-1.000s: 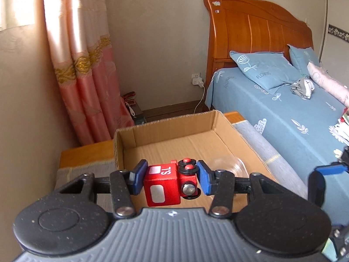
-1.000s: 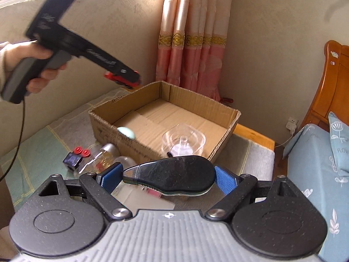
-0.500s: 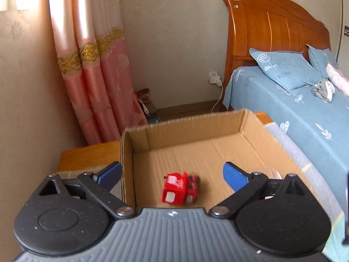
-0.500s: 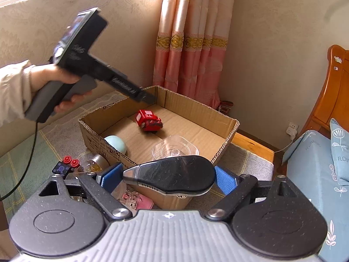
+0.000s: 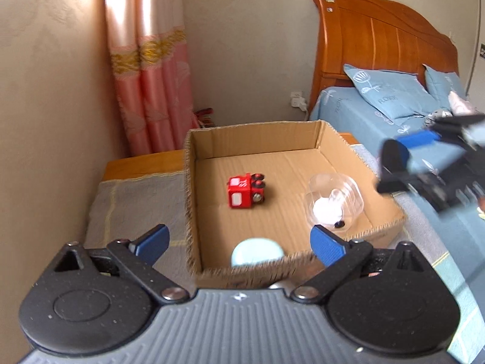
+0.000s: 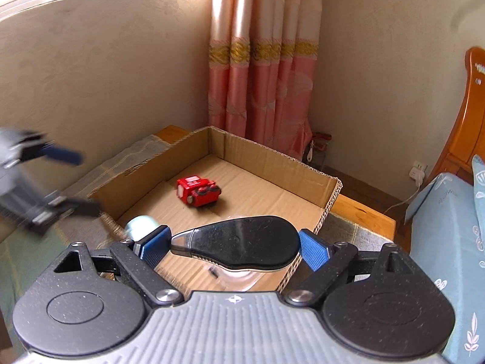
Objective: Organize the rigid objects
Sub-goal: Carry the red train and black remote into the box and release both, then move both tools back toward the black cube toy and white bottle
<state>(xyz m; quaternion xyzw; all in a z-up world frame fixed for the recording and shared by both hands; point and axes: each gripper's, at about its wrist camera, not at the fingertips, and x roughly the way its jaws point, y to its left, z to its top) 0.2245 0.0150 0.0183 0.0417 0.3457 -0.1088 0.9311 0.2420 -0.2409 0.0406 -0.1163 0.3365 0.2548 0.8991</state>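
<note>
The left gripper (image 5: 239,244) stands wide with nothing between its blue pads, just outside the near wall of the cardboard box (image 5: 191,200). On the box floor, from left: the red toy truck (image 5: 246,191) tipped on its side near the middle, a pale blue ball (image 5: 257,253) tucked against the near wall, and a clear plastic dome (image 5: 333,203) toward the right wall.

Over at the right, the right gripper (image 6: 233,242) clamps a black oval object (image 6: 242,241), a computer mouse by the look of it, poised above the near right corner of the box. For a clean drop I'd carry it past the rim toward the bare cardboard beyond the truck, clear of the dome, lower it close, then release.
</note>
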